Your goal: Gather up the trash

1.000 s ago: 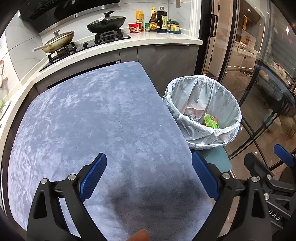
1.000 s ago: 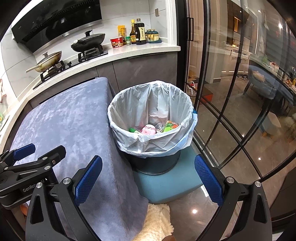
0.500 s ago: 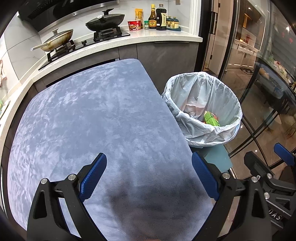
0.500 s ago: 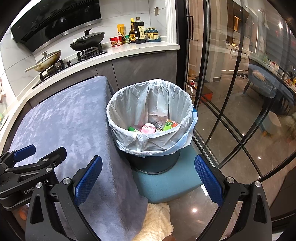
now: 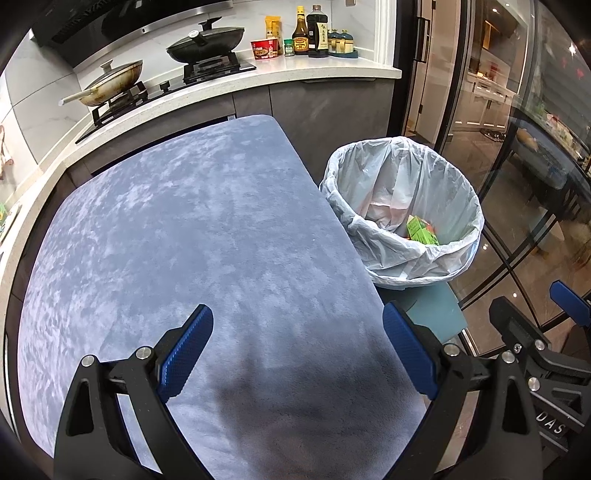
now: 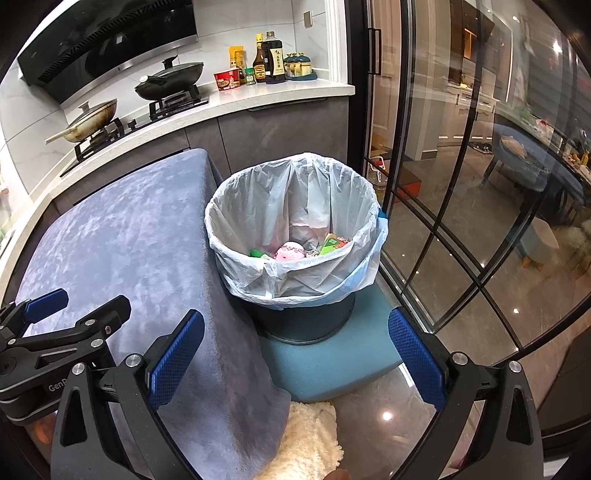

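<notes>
We see left gripper (image 5: 297,350) low in frame, jaws apart, nothing between, over bench (image 5: 192,229). Right gripper (image 6: 295,356) low centre, jaws apart, empty, above blue stool (image 6: 332,354). Trash bin (image 6: 295,236) mid-frame on stool, just beside bench edge, mouth upward. Inside: pink item (image 6: 290,253), green carton (image 6: 332,244) tilted, long axis toward upper right; rest hidden by liner. Versus half-second earlier, bin sits marginally higher in both views.

One lined trash bin (image 6: 295,236) is seen, holding one green carton (image 6: 332,244) and one pink item (image 6: 290,253). Two lidded pans (image 5: 110,83) and two dark bottles (image 5: 317,31) are counted.
</notes>
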### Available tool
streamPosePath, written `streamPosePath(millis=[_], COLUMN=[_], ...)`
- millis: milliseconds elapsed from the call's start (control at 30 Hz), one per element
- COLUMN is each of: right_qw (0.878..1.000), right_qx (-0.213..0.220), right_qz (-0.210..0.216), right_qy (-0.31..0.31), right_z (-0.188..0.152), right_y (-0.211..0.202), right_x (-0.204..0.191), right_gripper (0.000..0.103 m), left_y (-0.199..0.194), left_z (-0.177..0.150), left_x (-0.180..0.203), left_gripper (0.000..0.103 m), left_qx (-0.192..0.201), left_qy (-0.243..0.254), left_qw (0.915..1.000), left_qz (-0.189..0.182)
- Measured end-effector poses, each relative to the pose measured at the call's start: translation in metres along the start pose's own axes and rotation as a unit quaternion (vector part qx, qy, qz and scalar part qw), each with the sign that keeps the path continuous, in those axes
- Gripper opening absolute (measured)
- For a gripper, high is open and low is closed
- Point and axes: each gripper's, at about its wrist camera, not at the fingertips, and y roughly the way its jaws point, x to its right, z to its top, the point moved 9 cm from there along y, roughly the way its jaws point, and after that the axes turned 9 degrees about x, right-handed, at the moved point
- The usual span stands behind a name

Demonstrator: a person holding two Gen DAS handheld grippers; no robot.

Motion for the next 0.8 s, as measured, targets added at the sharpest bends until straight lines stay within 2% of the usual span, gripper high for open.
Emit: streamPosePath(millis=[533,800], right_qw=[1.000,1.000], right_qx=[0.003,-0.004], right_qz=[-0.006,-0.015], right_qy=[-0.002,-0.006], right_z=[-0.0002,-0.0034], right_y=[-0.0036,-0.0027], right_x=[0.0064,0.0089], right_gripper=[0.096,0.096], left_y=[-0.0022,0.0025], left_z=[0.0010,-0.0039], left_x=[0.0056,0.0065], left_gripper=[0.089,0.089], left_qx=[0.004,-0.008], left_qy=[0.008,0.004], left_qw=[1.0000,0.9999], left_qz=[-0.002,-0.009])
